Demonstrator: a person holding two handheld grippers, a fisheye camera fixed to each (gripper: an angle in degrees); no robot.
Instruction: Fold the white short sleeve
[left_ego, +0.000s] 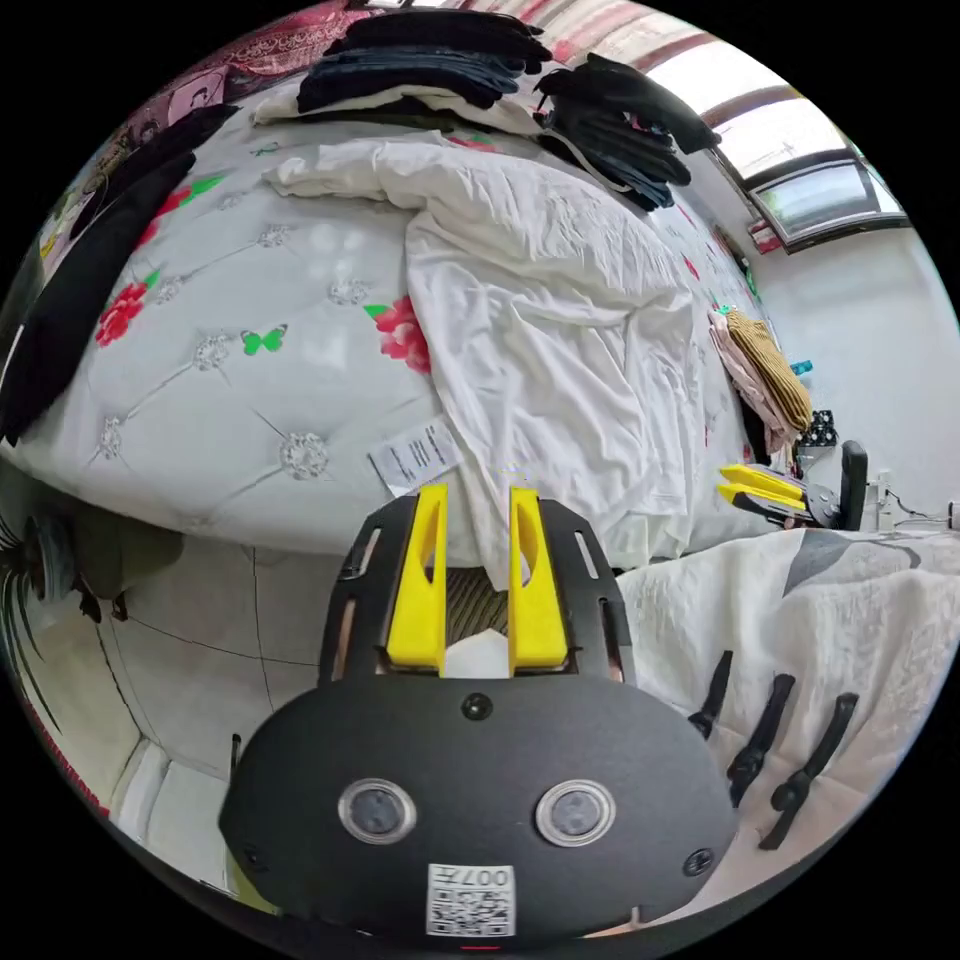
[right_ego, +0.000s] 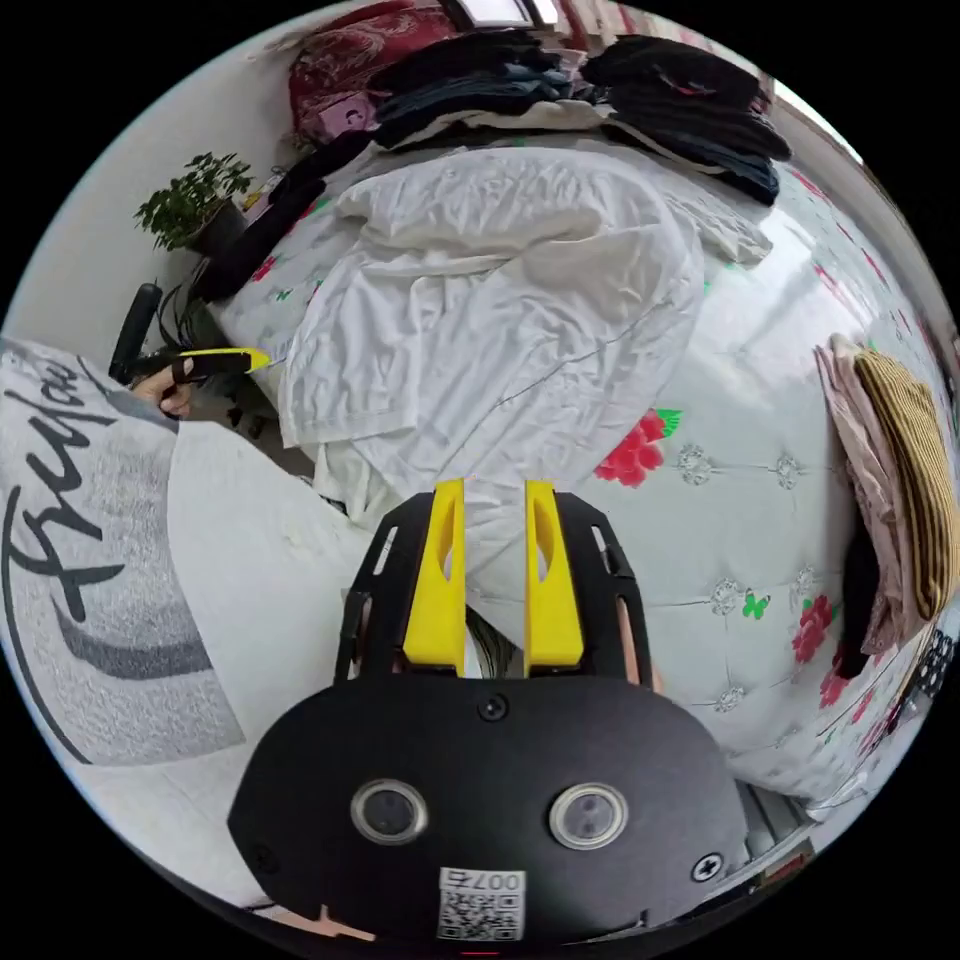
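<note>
Here, white shirt with unreadable tag

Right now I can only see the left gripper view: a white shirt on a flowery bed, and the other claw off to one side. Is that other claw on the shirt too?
Observer: In the right gripper view, the right claw sits at the near edge of the white shirt, and white cloth lies between its jaws. I can't tell whether they pinch it.
Operator: And what is carrying the claw my camera rides on?
Observer: A hand holds the left claw by its dark handle. The claw's yellow tip points at the shirt's hem, at the edge of the bed.
</note>
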